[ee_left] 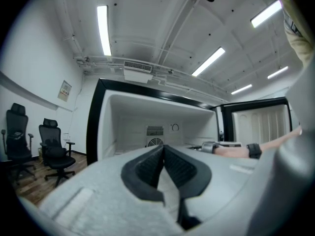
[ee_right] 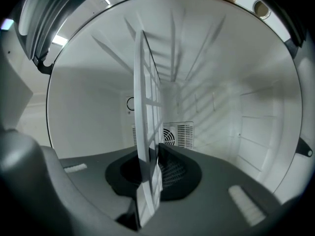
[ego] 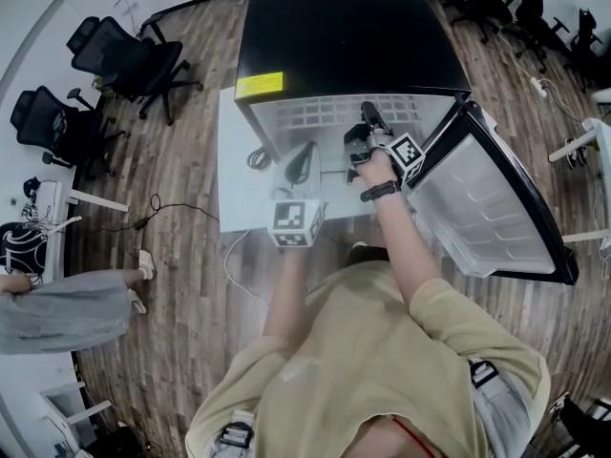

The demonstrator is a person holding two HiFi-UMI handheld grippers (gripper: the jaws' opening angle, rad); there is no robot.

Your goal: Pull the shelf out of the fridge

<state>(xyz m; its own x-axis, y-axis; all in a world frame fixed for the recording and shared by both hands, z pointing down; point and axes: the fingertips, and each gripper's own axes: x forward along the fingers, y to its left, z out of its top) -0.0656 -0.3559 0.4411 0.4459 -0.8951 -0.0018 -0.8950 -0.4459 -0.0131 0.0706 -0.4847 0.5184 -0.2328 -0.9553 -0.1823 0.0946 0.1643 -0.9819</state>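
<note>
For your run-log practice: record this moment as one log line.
right gripper: shut on shelf | left gripper: shut, empty | fridge door: open

Left gripper (ee_left: 163,149) — my jaws pressed together, nothing between them; my left forearm (ego: 286,289) reaches straight ahead, low and close to my body.
Right gripper (ee_right: 152,149) — my jaws pinched on the shelf (ee_right: 147,107) edge; my right arm (ego: 412,251) stretches further forward.

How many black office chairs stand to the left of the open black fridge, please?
2: one black office chair stands nearer the black fridge, the other further left and closer to the person. More may be hidden.
</note>
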